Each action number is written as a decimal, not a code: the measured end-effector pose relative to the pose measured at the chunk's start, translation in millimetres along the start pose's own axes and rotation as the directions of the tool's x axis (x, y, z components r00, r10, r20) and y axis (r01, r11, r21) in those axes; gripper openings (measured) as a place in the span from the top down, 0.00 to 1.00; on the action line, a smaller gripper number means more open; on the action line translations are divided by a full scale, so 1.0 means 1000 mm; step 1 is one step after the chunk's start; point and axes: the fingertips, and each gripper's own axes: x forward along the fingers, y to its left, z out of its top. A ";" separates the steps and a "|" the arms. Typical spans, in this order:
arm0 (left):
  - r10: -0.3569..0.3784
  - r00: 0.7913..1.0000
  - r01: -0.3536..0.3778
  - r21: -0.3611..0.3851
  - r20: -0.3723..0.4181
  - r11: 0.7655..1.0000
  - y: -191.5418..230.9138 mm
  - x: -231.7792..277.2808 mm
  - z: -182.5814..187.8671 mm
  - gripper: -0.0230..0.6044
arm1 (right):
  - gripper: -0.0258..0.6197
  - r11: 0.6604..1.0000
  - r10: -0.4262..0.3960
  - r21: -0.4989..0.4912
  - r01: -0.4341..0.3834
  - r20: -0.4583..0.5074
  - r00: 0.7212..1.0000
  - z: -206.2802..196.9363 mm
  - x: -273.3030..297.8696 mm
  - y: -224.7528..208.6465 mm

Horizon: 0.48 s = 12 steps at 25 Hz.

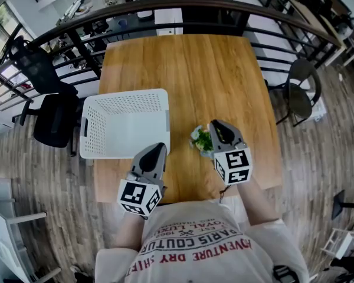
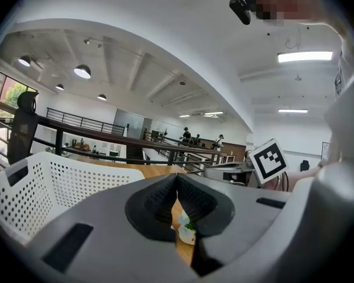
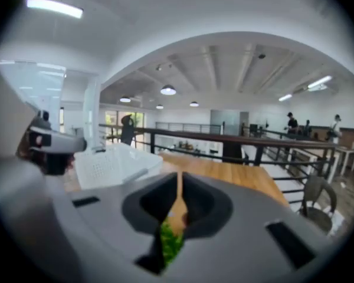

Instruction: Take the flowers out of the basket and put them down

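Head view: the white basket (image 1: 94, 128) stands on the wooden counter (image 1: 189, 69), ahead of the left gripper (image 1: 159, 147) and slightly to its outer side. Its perforated floor shows bare, and I see no flowers in it. The flowers (image 1: 200, 139), a small bunch of white blooms with green leaves, lie on the counter just beside the right gripper (image 1: 215, 125), on its inner side and between the two grippers. They are clear of the basket.

Left gripper view: the dark pads meet at their tips, so this gripper is closed with nothing in it. Through the slit under the tips the flowers (image 2: 186, 227) show low and ahead on the wood. The basket (image 2: 41, 181) rises on this gripper's outer side.

Right gripper view: the jaws are drawn together to a thin line with nothing pinched in it. Green leaves (image 3: 168, 243) show only below, through the gap near the jaw roots, so the bunch seems to sit under this gripper and not in its grasp. The basket (image 3: 115, 164) lies ahead, off to its inner side.

As I judge it, the task is essentially done: the flowers are out of the basket and set down, and both grippers are closed and empty. What is left, at most, is to draw the grippers away.
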 end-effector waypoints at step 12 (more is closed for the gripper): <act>0.086 0.993 -0.092 0.086 0.078 0.992 0.087 -0.039 0.051 0.92 | 0.92 0.987 0.157 -0.010 -0.157 0.162 0.974 0.064 0.018 0.094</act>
